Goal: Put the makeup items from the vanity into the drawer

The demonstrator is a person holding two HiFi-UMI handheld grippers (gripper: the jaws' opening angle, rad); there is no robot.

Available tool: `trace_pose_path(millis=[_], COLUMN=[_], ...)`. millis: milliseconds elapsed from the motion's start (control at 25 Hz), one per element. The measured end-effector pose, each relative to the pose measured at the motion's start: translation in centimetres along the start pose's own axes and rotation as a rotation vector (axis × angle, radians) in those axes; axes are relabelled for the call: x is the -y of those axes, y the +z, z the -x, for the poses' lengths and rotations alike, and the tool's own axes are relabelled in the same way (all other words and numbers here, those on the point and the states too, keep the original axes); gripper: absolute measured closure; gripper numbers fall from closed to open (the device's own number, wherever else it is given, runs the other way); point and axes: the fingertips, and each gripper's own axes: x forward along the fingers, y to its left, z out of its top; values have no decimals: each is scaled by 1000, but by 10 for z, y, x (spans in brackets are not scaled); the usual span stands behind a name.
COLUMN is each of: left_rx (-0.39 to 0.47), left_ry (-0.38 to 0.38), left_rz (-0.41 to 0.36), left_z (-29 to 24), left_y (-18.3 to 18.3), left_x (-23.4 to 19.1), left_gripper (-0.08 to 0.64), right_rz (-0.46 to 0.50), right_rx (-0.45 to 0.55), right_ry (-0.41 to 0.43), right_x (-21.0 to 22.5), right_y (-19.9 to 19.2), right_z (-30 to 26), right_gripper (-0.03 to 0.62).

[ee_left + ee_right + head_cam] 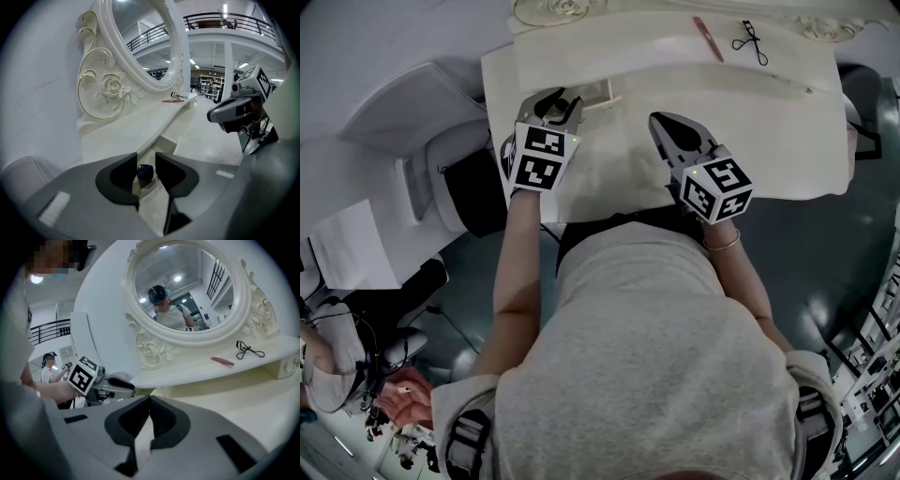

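My left gripper (pixel 565 97) (pixel 146 166) hangs over a small open drawer (pixel 602 92) at the left of the white vanity (pixel 769 141). Its jaws are shut on a small dark makeup item (pixel 145 173), which fills the gap between the pads. My right gripper (pixel 659 120) (pixel 149 401) hovers over the vanity top, shut with nothing in it. On the raised shelf at the back lie a red stick (pixel 708 39) (pixel 222 361) and a black eyelash curler (pixel 751 42) (pixel 248 349).
An oval mirror (pixel 187 291) in a carved white frame stands behind the shelf. A white padded chair (pixel 441 178) sits to the left of the vanity. Another person (pixel 49 369) stands far off at the left.
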Motion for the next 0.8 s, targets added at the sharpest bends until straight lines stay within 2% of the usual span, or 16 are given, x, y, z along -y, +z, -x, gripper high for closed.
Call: trace_pose_path(millis=[560,800], left_rx=[9,7], left_ry=[38,53], left_rz=[44,38], left_z=[17,22], left_y=[-7,-10], left_x=[-8,-9], left_gripper=[453,453], right_rz=[2,2], right_rx=[-6,-6], right_ry=[15,20], right_x=[1,-1], right_y=[-1,-2], right_z=[-2,-3], right_gripper=[584,584])
